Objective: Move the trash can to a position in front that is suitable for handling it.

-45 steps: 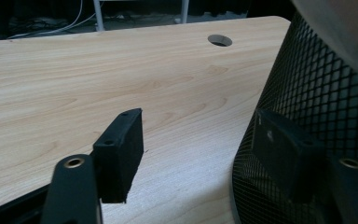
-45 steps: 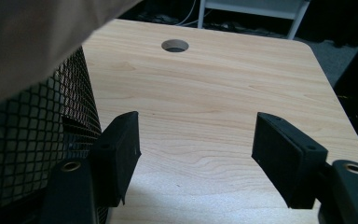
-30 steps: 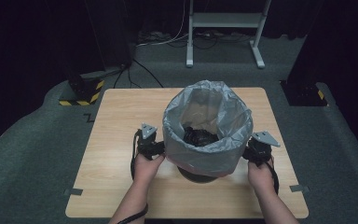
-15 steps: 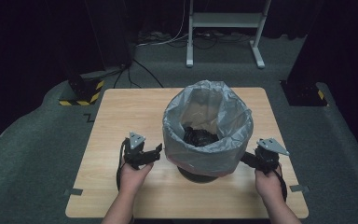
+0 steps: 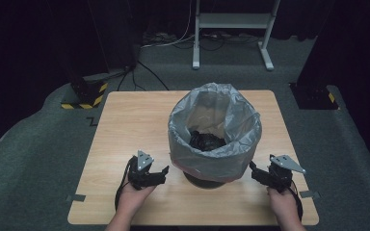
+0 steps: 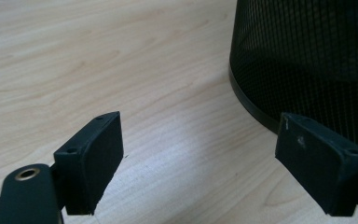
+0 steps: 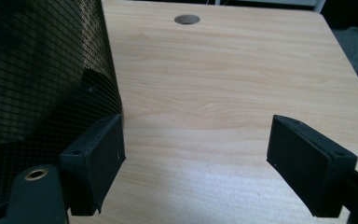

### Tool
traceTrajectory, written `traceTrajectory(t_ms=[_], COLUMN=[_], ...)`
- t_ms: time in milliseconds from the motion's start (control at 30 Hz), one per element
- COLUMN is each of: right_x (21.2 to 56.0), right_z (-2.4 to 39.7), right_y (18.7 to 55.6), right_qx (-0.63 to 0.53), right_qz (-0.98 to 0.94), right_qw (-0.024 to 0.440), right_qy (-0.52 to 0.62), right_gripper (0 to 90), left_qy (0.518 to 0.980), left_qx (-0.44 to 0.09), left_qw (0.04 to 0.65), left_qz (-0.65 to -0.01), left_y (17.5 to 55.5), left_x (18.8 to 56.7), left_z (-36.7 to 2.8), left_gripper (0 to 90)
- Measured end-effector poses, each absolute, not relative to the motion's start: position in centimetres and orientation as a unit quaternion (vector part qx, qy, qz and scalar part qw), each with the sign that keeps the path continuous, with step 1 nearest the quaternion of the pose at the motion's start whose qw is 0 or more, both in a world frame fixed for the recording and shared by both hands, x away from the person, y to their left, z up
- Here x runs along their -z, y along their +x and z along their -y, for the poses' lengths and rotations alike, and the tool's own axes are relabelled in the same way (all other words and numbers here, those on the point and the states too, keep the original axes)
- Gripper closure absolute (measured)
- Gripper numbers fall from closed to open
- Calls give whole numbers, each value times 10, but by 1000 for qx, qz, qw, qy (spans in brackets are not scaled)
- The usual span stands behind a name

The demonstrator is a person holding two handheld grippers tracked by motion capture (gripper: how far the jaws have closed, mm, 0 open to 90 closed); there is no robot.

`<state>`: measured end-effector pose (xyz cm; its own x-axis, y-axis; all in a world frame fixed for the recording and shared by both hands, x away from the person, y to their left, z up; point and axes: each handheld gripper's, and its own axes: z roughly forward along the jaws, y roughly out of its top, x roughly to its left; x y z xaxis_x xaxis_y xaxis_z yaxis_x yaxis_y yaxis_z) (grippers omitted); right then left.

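A dark room with grey carpet surrounds a light wooden table (image 5: 139,120), and a white metal stand (image 5: 231,21) rises on the floor behind it. Near the table's middle sits a black mesh bin (image 5: 203,179) lined with a grey plastic bag (image 5: 214,127), whose edge is folded down over the rim; something dark lies crumpled at the bottom of the bag.

The person's forearms enter from the near edge of the table, one on each side of the bin. The left hand (image 5: 134,197) holds the left gripper (image 5: 161,174) low over the wood, pointing toward the bin's foot and short of it. The right hand (image 5: 282,202) holds the right gripper (image 5: 253,169) likewise, aimed inward at the bin's other side. In the left gripper view the mesh wall stands just beyond the far jaw; in the right gripper view the mesh is close beside the left jaw, and whether it touches cannot be told.

Both pairs of jaws stand wide apart with only bare wood between them, having just been opening. A second ago both grippers were up against the bag's folded edge; since then both hands have drawn back toward the person and outward, clear of the bag.
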<state>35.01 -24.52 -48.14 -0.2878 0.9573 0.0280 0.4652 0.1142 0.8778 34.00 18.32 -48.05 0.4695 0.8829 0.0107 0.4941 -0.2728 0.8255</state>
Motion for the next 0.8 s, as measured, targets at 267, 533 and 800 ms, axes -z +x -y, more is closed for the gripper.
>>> traceTrajectory(t_ms=[267, 533, 800], right_x=[476, 466, 460], right_z=[251, 249, 248], right_y=[349, 340, 336], right_qx=[-427, -438, -477], right_qz=[-678, -679, -661], right_qw=[280, 306, 324], right_qy=[530, 504, 480], right_gripper=[146, 150, 143], left_qy=[745, 739, 723], left_qx=[-232, -239, -247], left_qw=[433, 452, 474], left_qz=[-451, -438, -438], left_y=[340, 338, 332], left_x=[479, 470, 461], left_z=[-187, -186, -192], left_gripper=[182, 173, 150])
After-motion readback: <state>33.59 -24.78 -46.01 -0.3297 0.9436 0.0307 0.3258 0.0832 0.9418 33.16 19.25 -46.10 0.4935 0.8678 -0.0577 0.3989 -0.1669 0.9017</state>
